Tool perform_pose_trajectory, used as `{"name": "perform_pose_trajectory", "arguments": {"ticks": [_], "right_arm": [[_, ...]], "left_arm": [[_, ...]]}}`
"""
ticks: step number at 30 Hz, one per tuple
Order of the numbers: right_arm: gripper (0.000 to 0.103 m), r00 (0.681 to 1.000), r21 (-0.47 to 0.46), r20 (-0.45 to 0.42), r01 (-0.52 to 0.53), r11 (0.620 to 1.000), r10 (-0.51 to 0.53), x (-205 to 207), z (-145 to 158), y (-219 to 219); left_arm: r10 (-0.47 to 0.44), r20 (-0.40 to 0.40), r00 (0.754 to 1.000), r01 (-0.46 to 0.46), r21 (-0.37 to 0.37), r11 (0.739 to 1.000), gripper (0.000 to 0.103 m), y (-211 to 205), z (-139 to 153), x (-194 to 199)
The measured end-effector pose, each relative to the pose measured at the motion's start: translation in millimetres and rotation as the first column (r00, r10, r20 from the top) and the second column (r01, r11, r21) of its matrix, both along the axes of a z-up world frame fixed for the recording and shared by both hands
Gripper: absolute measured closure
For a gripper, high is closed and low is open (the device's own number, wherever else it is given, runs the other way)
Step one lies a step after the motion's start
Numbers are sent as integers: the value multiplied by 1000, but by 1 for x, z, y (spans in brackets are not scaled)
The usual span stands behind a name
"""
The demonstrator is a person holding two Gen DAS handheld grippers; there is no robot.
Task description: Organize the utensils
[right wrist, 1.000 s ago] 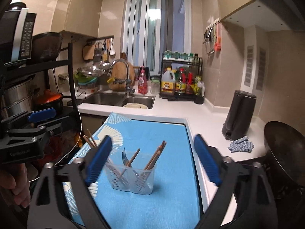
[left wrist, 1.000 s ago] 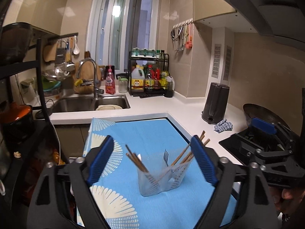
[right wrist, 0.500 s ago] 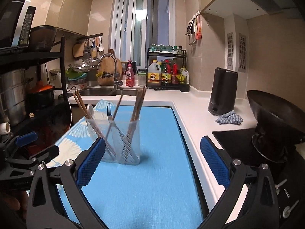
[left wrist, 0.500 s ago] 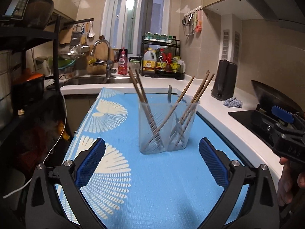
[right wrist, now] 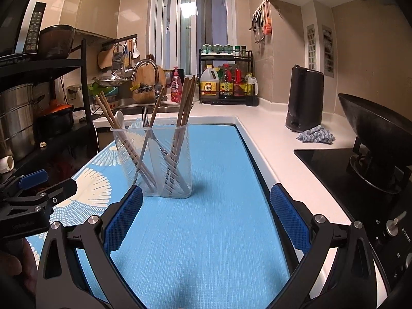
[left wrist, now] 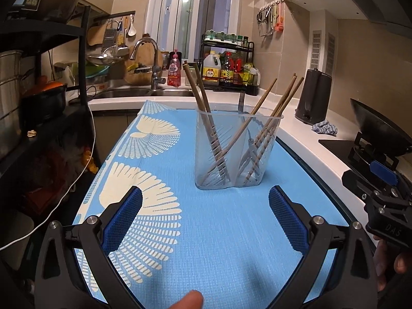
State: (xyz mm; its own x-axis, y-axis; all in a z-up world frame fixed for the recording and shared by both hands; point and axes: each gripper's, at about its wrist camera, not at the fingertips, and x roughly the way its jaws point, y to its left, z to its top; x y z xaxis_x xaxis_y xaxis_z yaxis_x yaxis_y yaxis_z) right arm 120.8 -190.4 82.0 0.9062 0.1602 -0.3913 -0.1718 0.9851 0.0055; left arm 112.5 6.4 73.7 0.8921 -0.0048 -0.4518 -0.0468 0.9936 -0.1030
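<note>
A clear two-compartment utensil holder [left wrist: 235,152] stands upright on a blue patterned mat [left wrist: 206,231]. Several wooden chopsticks [left wrist: 203,97] and a fork [left wrist: 241,100] lean in it; the right wrist view also shows a white spoon [right wrist: 120,118] in the holder [right wrist: 154,159]. My left gripper [left wrist: 206,206] hovers low over the mat just short of the holder, open and empty. My right gripper [right wrist: 206,203] is open too, with its left fingertip close to the holder's base and nothing between the pads.
A black kettle [right wrist: 303,100] and a grey rag [right wrist: 316,134] sit on the white counter at right, beside a black wok [right wrist: 378,126] on the stove. Sink, faucet [left wrist: 149,59] and a bottle rack [left wrist: 229,69] lie beyond. Dark shelving [left wrist: 38,90] stands left.
Both grippers have dropped from above the holder to near mat level, so the holder now appears higher and side-on. The left jaws have spread slightly wider.
</note>
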Motion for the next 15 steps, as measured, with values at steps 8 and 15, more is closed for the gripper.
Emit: {"name": "perform_pose_trajectory", "arguments": {"ticks": [8,15], "right_arm": [[5,1000,-3,-9,-8,1000,8,-1,-3,3],[5,1000,2,-9,2,1000,-2,0,-4,1]], "left_arm": [[18,-8,1000,-18,-4,1000,7,0,-1,0],[21,-19,1000,-21,-6,1000,7,1,-5,1]]}}
